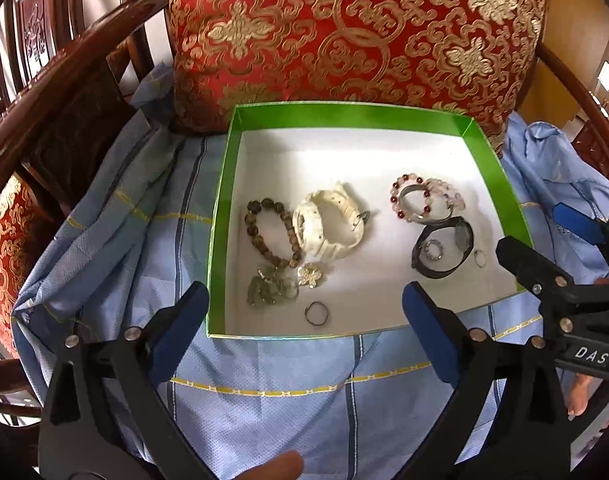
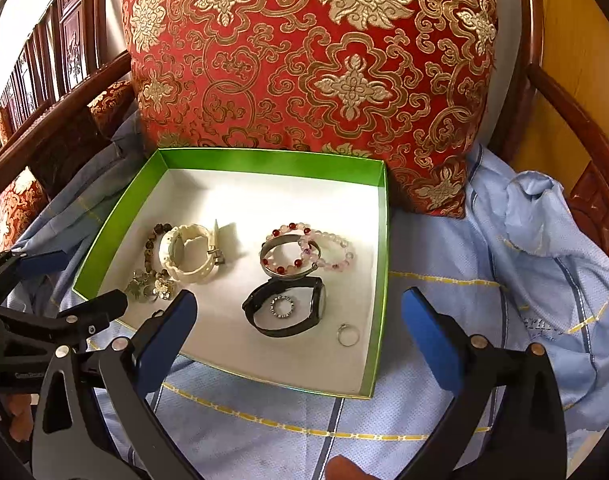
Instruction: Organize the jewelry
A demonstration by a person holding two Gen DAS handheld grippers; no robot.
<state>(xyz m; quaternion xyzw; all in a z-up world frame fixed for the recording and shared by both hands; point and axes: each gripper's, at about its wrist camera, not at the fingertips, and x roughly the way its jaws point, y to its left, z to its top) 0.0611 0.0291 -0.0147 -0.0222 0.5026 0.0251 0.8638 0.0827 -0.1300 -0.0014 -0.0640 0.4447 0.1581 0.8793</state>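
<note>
Ahead of both spread, empty grippers, left gripper [image 1: 304,320] and right gripper [image 2: 298,320], sits the jewelry box [image 2: 378,280].

A red cushion [image 2: 312,64] with gold pattern leans against a dark wooden chair [image 1: 84,52]. A light blue cloth [image 2: 444,312] covers the seat. Bright daylight enters from the left.

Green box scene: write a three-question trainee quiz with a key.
1. True or false: the sparkly ring lies inside the loop of the black watch.
2. Which lies nearest the white watch? A) brown bead bracelet B) plain ring C) pink bead bracelet
3. Fill in: both the left gripper and the right gripper are ____.

Key: 1 true; 2 A; 3 open.
</note>
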